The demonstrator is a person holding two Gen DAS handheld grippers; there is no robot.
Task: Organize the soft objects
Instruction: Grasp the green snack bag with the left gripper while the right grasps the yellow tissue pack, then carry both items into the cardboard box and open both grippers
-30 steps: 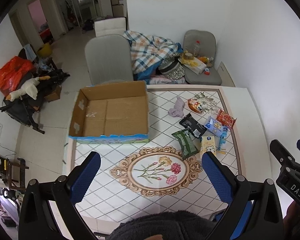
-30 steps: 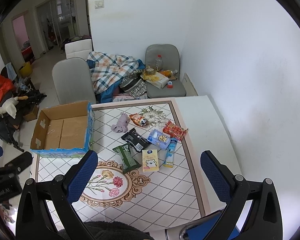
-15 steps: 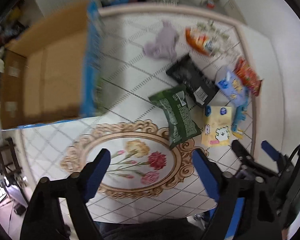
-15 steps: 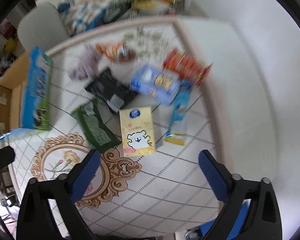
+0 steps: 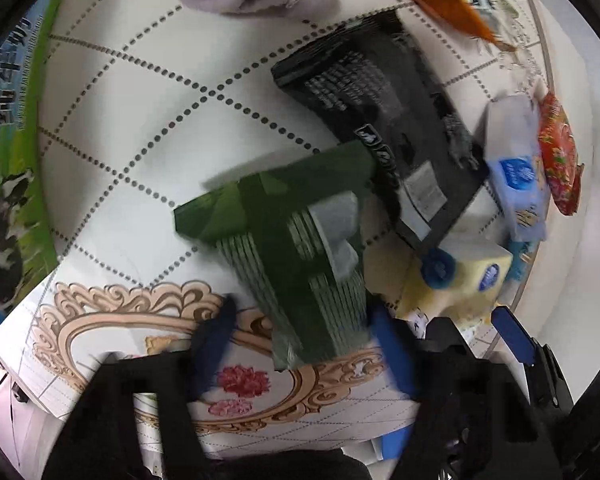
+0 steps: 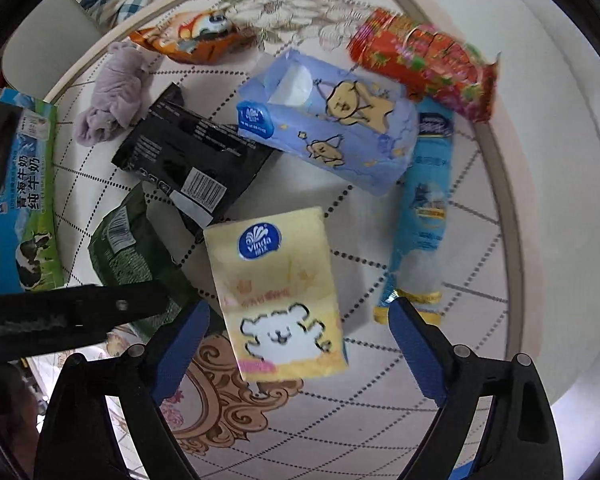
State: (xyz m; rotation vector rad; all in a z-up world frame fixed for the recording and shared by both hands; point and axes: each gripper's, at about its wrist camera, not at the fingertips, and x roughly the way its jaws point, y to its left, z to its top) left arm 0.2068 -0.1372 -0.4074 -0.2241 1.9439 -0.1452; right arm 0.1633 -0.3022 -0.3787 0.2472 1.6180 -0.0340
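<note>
Your left tool (image 5: 300,332) points steeply down at the green pouch (image 5: 296,256), whose near end lies between the blue fingers (image 5: 392,350); the jaws have just been closing, yet a gap shows on the left side, so they are not pressing on it (the view is blurred, so the right side is harder to judge). Your right tool (image 6: 296,344) hangs straight over the yellow tissue pack (image 6: 276,288), jaws wide and just narrowing a little, with the pack's near end between the fingers (image 6: 416,352) and clear of both. On the desk (image 6: 380,408) the black pouch (image 6: 192,156) lies beyond the green one and overlaps its far corner. The blue tissue pack (image 6: 332,128) sits beyond the yellow one, with the light blue tube pack (image 6: 424,208) along its right and the red wrapper (image 6: 424,60) past that. The orange bag (image 6: 192,38) and the lilac cloth (image 6: 112,92) lie farther back. The printed box (image 6: 24,200) stands at the left edge of the desk.
</note>
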